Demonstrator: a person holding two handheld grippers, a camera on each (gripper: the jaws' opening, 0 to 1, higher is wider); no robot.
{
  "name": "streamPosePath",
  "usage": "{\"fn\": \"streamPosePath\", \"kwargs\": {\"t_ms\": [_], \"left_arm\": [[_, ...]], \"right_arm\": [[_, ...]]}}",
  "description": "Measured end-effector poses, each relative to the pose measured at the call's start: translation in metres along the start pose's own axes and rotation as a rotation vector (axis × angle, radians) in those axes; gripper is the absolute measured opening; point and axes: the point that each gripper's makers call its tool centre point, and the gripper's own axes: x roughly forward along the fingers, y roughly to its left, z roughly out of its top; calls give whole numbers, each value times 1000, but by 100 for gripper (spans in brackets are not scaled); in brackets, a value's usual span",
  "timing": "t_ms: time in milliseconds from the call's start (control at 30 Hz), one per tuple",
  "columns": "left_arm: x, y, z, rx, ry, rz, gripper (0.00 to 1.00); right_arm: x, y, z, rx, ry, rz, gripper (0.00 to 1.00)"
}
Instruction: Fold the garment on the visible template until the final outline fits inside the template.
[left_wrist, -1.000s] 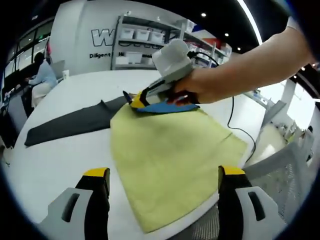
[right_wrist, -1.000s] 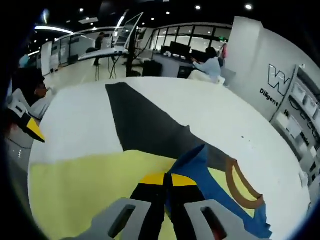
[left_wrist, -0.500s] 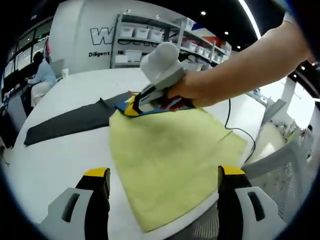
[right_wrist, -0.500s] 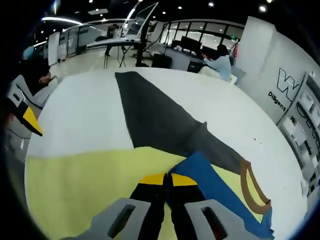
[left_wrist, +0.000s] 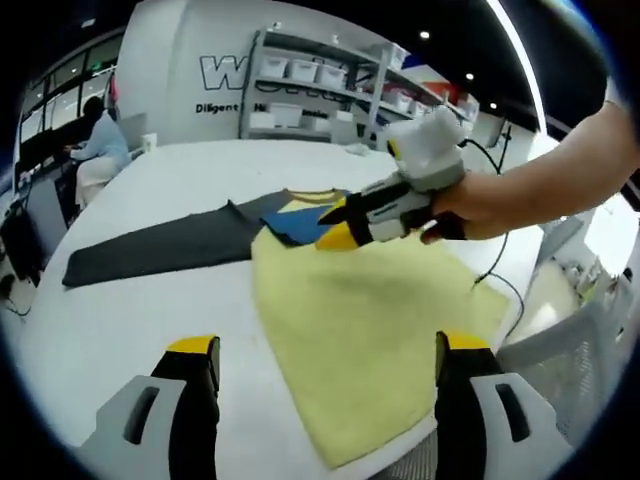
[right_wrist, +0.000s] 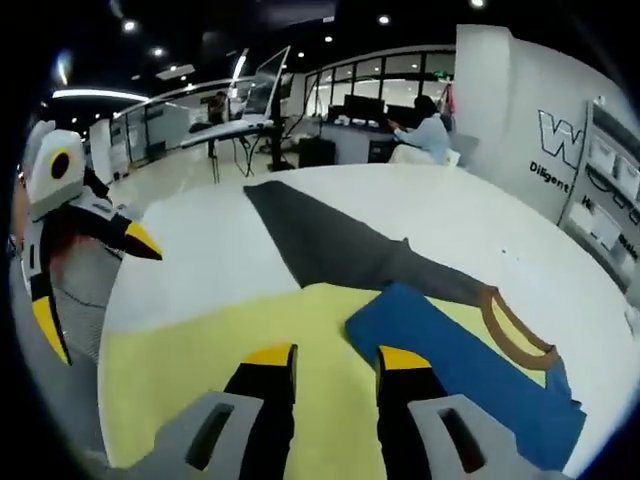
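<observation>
A blue garment (right_wrist: 470, 355) with a brown neck trim (right_wrist: 515, 330) lies folded on the far part of a yellow sheet (right_wrist: 190, 380) on the white table. In the left gripper view the blue garment (left_wrist: 300, 222) sits at the far edge of the yellow sheet (left_wrist: 370, 330). My right gripper (right_wrist: 335, 358) is open, hovering over the yellow sheet just short of the blue edge, holding nothing. A hand holds this right gripper (left_wrist: 335, 225) above the blue garment. My left gripper (left_wrist: 328, 350) is open wide over the table's near side, empty; the left gripper (right_wrist: 95, 285) stands off the table's edge.
A long dark grey cloth (left_wrist: 160, 250) stretches away from the blue garment across the white table (left_wrist: 130, 320). A black cable (left_wrist: 495, 278) trails off the right side. A mesh chair (left_wrist: 590, 320) stands by the table's edge. A person sits at a desk (right_wrist: 420, 130) far behind.
My right gripper was shut on the blue garment's edge; now it has let go, opened and drawn back. The blue garment lies flat on the yellow sheet. The left gripper stays open.
</observation>
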Motion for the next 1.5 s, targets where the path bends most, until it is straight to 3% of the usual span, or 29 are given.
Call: {"fn": "streamPosePath", "kwargs": {"t_ms": [167,533,967,1200,1500], "left_arm": [[-1,31,15,-45,-34,46,91],[-5,119,33,-189,-84,173,87],[-1,227,27,-315,-94,341,79],[-4,272,29,-435,-145,425,68],[5,295,19,-540,-144,453,58]], "right_arm": [[-20,-7,2,90,-54,-7,35],[-56,-17,-6,111,-78,-40,47],[-83,-13,-17,117,-92,-46,54],[-90,-12,-21,108,-83,-45,54],[-94,-13,-19,90,-83,-50,53]]}}
